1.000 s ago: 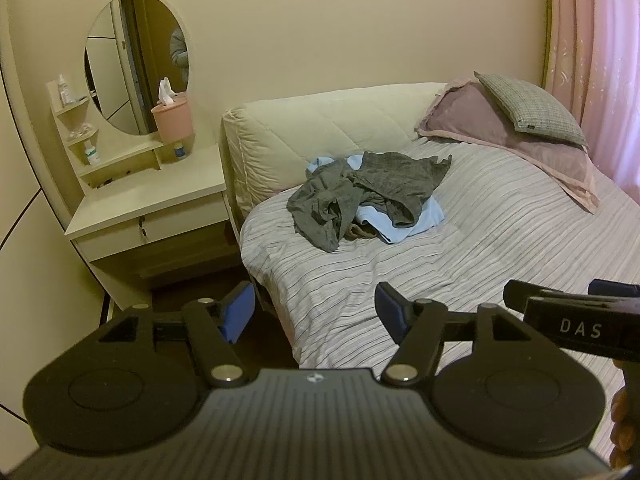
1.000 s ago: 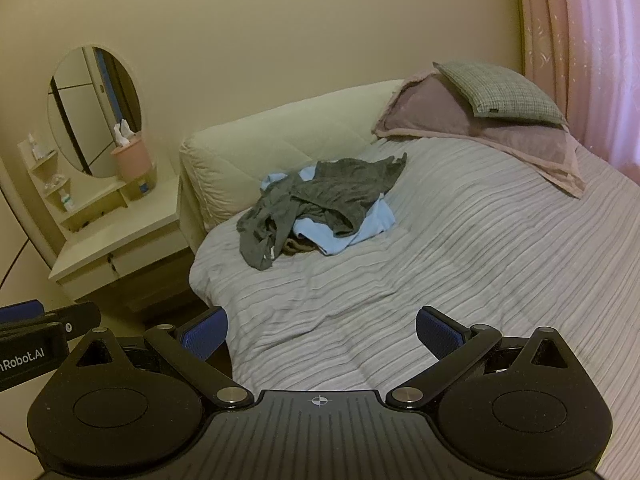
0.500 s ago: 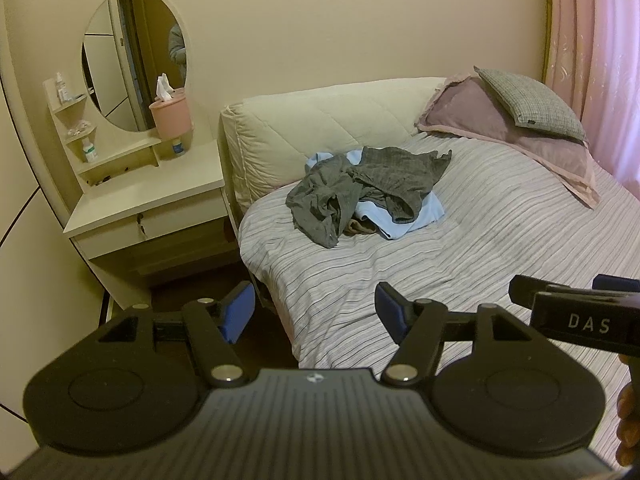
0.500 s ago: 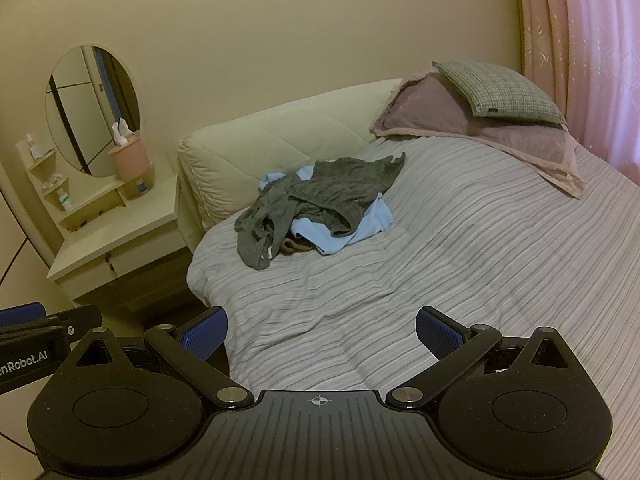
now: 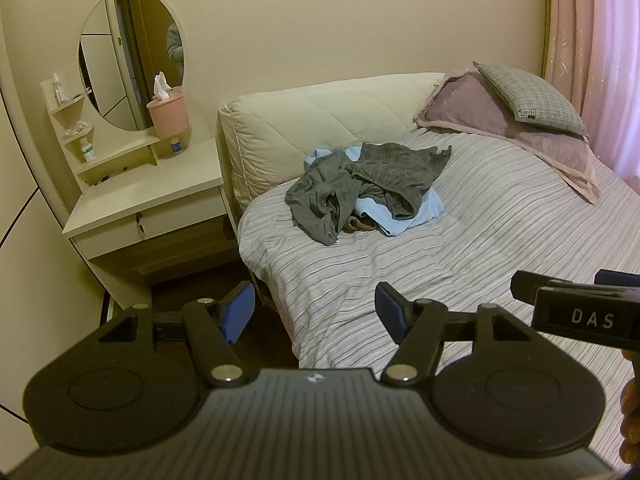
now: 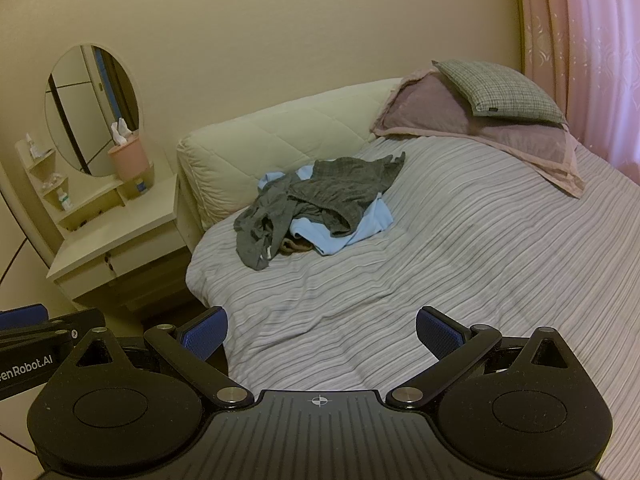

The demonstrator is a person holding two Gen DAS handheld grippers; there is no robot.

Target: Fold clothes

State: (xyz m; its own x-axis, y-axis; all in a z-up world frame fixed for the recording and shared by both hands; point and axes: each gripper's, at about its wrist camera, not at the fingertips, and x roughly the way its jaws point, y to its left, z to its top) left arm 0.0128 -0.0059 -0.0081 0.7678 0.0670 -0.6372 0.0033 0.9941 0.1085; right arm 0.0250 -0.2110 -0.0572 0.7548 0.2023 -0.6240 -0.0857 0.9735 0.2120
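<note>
Both tongs hang spread wide and empty above the near edge of a striped bed (image 6: pixel 460 248), the left tongs (image 5: pixel 316 312) over the bed's corner and the right tongs (image 6: pixel 322 332) just beside them, touching nothing. Well ahead, near the cream headboard (image 5: pixel 320 120), lies the work: a rumpled grey garment (image 6: pixel 320 196) draped over a light blue garment (image 6: pixel 352 224), with a scrap of brown cloth (image 6: pixel 294 245) peeking from beneath. The pile looks soft, light and limp, likely to sag and slip when lifted; the grey piece's loose hanging edge toward the bed's side seems the easiest place to pinch. Pillows (image 6: pixel 496 100) rest far right, a vanity tabletop (image 5: pixel 144 196) left.
</note>
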